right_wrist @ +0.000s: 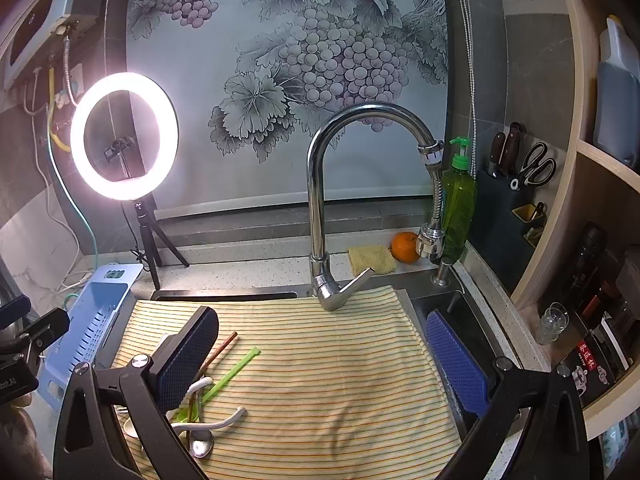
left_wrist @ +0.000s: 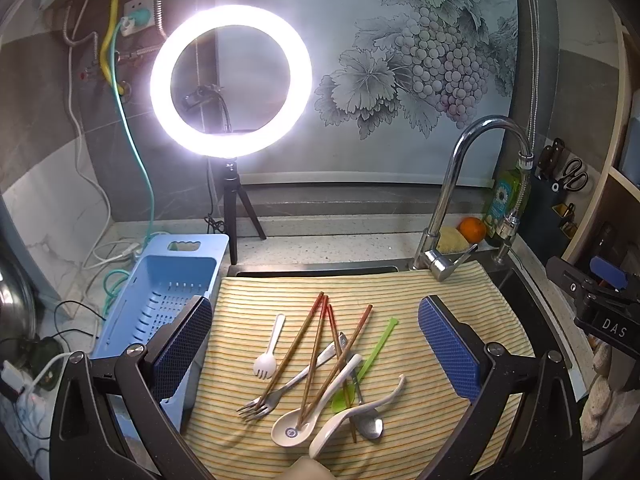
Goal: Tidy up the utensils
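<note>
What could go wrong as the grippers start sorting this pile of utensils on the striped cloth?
The chopsticks lie crossed over the metal fork and white spoons, so lifting one could drag or flick the others. The striped cloth covers the sink, so pressing down might make it sag. Both the left gripper and right gripper are open and empty.

A lit ring light (left_wrist: 231,80) is set on a tripod behind the sink. A chrome faucet (right_wrist: 320,200) is seen beside a yellow sponge (right_wrist: 371,259), an orange (right_wrist: 405,246) and a green soap bottle (right_wrist: 459,208). Knives and scissors (right_wrist: 538,166) are held in a dark block.
</note>
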Demonstrator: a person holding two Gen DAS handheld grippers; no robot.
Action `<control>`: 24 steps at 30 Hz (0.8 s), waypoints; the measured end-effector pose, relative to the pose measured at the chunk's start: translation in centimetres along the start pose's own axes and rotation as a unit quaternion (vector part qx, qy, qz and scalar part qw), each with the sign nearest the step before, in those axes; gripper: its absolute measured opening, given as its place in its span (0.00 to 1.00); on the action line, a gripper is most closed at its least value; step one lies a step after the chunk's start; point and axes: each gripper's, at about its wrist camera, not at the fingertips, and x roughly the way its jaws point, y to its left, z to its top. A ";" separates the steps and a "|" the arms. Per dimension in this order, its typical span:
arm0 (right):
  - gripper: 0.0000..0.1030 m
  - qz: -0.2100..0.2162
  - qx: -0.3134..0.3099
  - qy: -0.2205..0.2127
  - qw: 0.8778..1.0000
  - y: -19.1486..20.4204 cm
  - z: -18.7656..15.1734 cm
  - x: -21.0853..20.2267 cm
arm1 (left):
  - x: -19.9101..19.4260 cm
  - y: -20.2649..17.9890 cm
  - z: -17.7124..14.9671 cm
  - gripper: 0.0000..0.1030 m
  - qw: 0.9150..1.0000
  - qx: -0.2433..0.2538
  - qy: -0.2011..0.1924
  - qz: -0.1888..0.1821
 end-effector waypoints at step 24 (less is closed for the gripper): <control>1.00 0.002 -0.001 0.004 1.000 0.4 0.0 0.9 | 0.4 0.1 0.0 1.00 1.000 -0.001 0.002 -0.001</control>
